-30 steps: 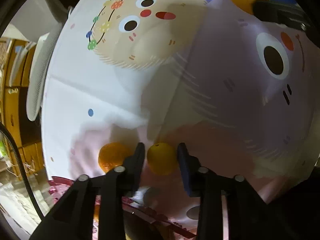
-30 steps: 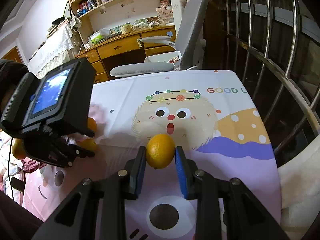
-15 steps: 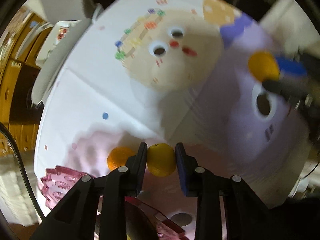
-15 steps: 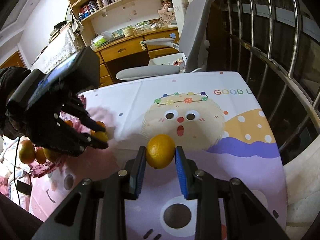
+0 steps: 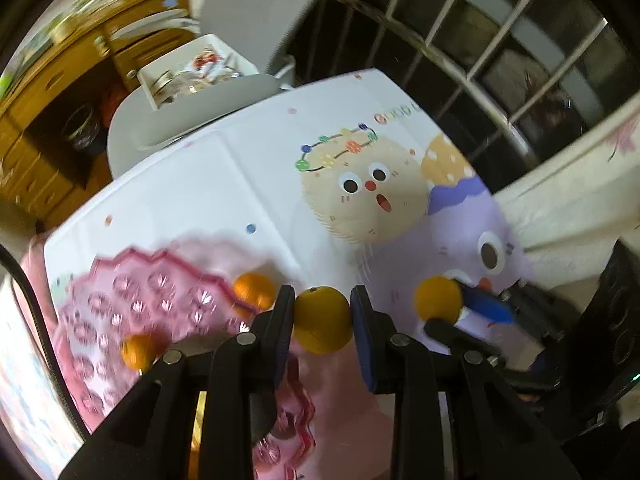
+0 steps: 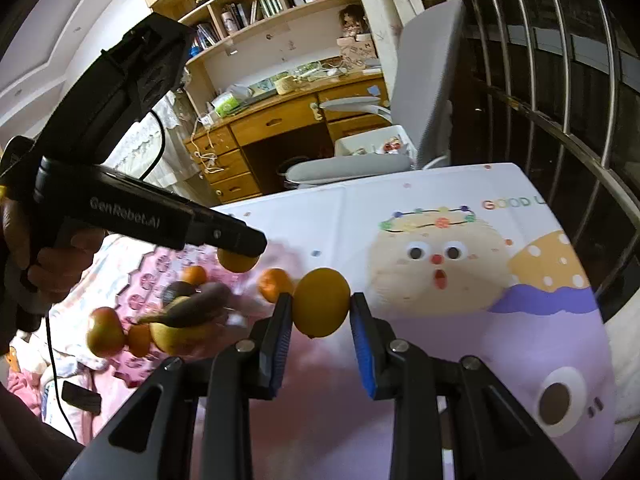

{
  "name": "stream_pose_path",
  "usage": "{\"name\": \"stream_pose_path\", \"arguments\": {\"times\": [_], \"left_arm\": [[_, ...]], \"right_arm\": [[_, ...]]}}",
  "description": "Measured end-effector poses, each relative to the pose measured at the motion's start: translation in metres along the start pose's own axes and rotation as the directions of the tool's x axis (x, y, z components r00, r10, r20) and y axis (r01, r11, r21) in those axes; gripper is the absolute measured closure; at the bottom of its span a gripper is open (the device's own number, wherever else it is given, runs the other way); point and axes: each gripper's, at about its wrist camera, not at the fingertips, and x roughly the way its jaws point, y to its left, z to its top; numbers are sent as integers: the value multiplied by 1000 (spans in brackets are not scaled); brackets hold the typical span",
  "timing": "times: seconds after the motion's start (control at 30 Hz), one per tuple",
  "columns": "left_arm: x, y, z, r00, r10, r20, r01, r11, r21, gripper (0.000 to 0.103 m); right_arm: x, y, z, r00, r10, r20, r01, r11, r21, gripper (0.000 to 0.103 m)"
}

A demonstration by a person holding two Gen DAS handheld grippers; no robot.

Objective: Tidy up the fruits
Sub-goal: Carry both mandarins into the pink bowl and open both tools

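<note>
My left gripper (image 5: pixel 322 312) is shut on a round yellow citrus fruit (image 5: pixel 322 326), held in the air over the near right edge of the pink patterned tray (image 5: pixel 120 292). In the right wrist view that fruit (image 6: pixel 237 261) hangs under the left gripper (image 6: pixel 240 249), above the tray (image 6: pixel 132 280). My right gripper (image 6: pixel 321 309) is shut on an orange (image 6: pixel 321 300) above the cartoon tablecloth, to the right of the tray. A loose orange (image 5: pixel 254 290) lies on the cloth at the tray's right rim. The tray holds several fruits (image 6: pixel 176 332).
The cartoon tablecloth (image 6: pixel 440 248) covers the table. A grey office chair (image 6: pixel 352 168) stands at the far edge, with a wooden desk (image 6: pixel 280 120) and shelves behind. A metal railing (image 6: pixel 560 80) runs along the right. A person's hand (image 6: pixel 60 256) holds the left gripper.
The left gripper has risen and rolled with its fruit, so the tray and the room now show. The right gripper carried its orange leftward, closer to the tray.
</note>
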Motion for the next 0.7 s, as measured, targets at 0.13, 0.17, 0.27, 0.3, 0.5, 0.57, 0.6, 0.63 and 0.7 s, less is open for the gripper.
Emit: {"name": "stream_pose_path", "arguments": {"times": [0.13,0.17,0.27,0.3,0.5,0.57,0.6,0.63,0.7], "left_arm": [[-20,22,-21,999,25,33,-23,999,-46,76],[-26,30,-27,999,32,41,-29,998,-60,76],[-37,49,-42,998,45,53,-41,996,-77,76],[-40,55,-46,997,50,56,-46,996,-78,76],[-56,86,-83,998,48,48,-44,995,-87,76],[-57,96,-94,998,45,35,-41,994,-97,76],[-57,99,-97,999,42,34,-39,994,-102,76],[-57,104,-103,999,39,29,-36,994,-106,76],[-58,112,-112,999,41,26,-37,993,-113,76]], "right_arm": [[1,25,-2,1000,25,2,-25,1000,14,74],[1,32,-3,1000,31,4,-31,999,19,74],[5,53,-7,999,45,3,-45,998,39,74],[5,59,-8,999,48,3,-48,998,45,74],[17,94,-16,997,74,-13,-72,993,98,74],[20,104,-20,997,80,-22,-77,991,106,74],[22,110,-22,996,81,-30,-77,991,107,74],[23,115,-25,996,80,-38,-76,991,107,74],[27,125,-31,995,80,-55,-74,991,110,74]]}}
